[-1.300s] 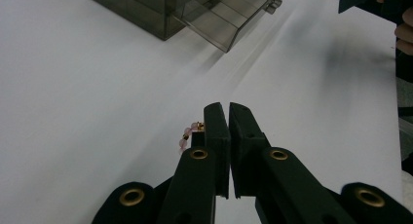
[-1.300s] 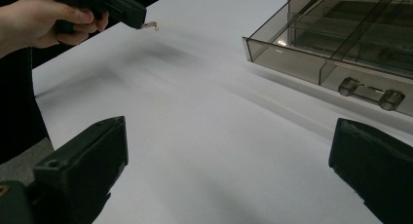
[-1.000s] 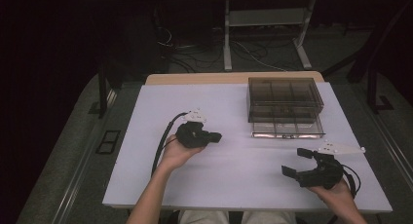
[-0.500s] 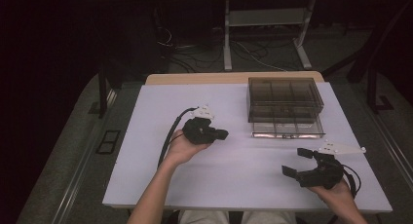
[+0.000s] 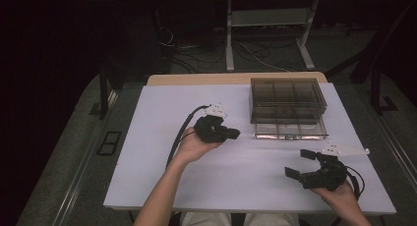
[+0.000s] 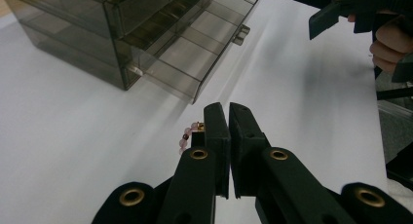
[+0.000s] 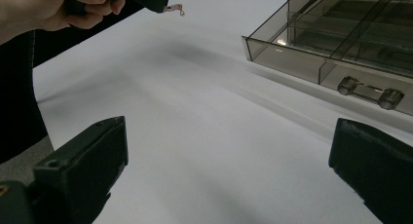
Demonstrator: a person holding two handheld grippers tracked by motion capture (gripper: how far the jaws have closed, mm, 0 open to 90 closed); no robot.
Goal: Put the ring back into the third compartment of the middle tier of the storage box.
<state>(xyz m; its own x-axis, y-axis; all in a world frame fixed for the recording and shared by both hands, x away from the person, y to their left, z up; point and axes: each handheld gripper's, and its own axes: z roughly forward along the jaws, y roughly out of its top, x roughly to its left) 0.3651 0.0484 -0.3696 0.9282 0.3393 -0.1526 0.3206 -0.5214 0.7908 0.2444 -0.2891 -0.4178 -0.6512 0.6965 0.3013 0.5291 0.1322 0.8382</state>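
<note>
The left tool (image 5: pixel 235 134), clenched on a bead bracelet (image 6: pixel 187 135), has the open drawer (image 5: pixel 290 129) at its three o'clock, nearer than the released right tool (image 5: pixel 301 163).

You are seated in a dim recording lab or test room, not a home. You work at a bare white table (image 5: pixel 162 137) set on a wooden bench top, with nothing domestic around it. Behind it, loose cables (image 5: pixel 255 51) trail over a grey carpeted floor (image 5: pixel 64 137) beneath a white metal equipment stand (image 5: pixel 268 19). Dark frame legs (image 5: pixel 376 73) flank the table, and the surroundings fall into blackness.
</note>
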